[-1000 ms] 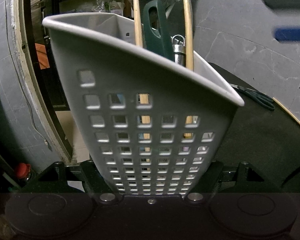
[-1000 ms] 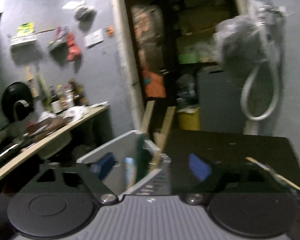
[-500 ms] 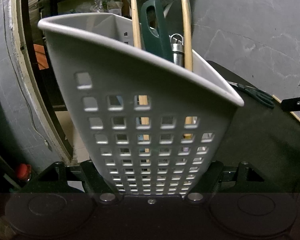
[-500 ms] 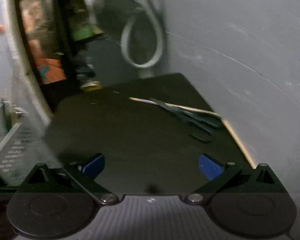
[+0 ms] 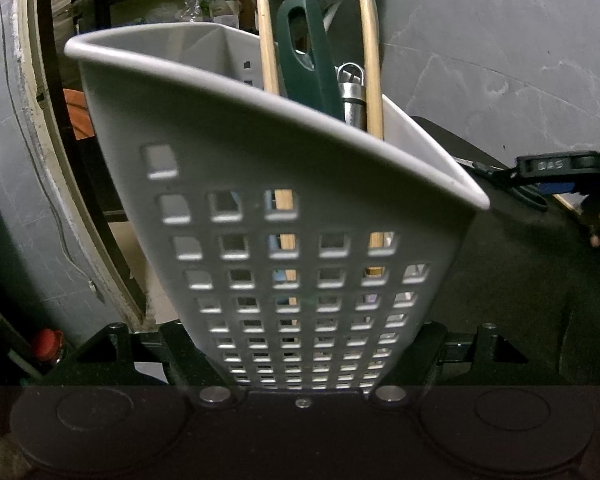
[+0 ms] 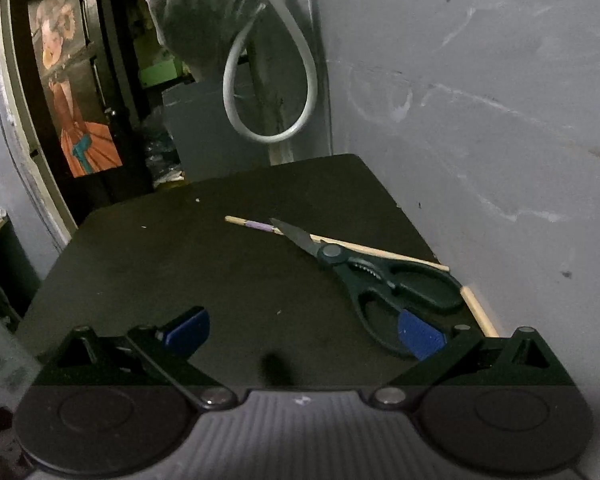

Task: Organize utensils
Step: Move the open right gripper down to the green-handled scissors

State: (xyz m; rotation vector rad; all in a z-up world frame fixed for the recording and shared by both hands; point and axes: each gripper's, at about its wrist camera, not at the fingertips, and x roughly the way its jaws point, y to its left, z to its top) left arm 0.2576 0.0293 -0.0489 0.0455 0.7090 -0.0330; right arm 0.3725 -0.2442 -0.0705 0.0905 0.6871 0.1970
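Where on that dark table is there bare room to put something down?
The widest bare stretch of the table lies left of the scissors, running back to its far edge. Just ahead of the open right claw is bare too. The right edge by the wall is crowded: the scissors lie across a wooden stick. The gray basket is already full of utensils.

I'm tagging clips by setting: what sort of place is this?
Probably a cluttered home kitchen or utility corner: a grey utensil caddy holding utensils, kitchen scissors on a dark table, and a doorway onto packed storage shelves.
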